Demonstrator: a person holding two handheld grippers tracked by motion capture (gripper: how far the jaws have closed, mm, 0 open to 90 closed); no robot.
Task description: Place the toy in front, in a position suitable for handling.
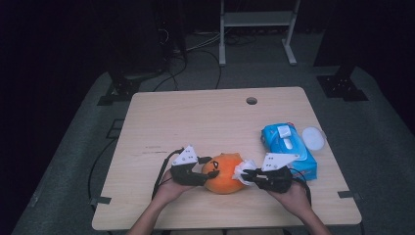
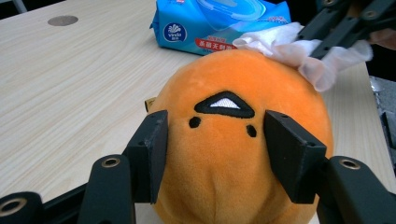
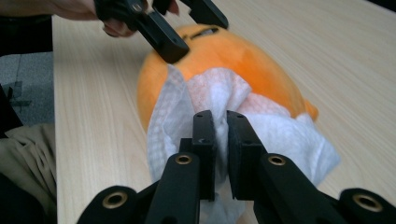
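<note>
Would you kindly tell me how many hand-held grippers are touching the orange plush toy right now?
2. The left hand-held gripper clamps the orange plush toy from its face side; the right hand-held gripper presses a white wipe against its other side.

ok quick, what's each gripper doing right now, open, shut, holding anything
Left gripper: closed on the orange plush toy, a jaw pressing each side of its face.
Right gripper: shut on a white wipe laid against the toy.
</note>
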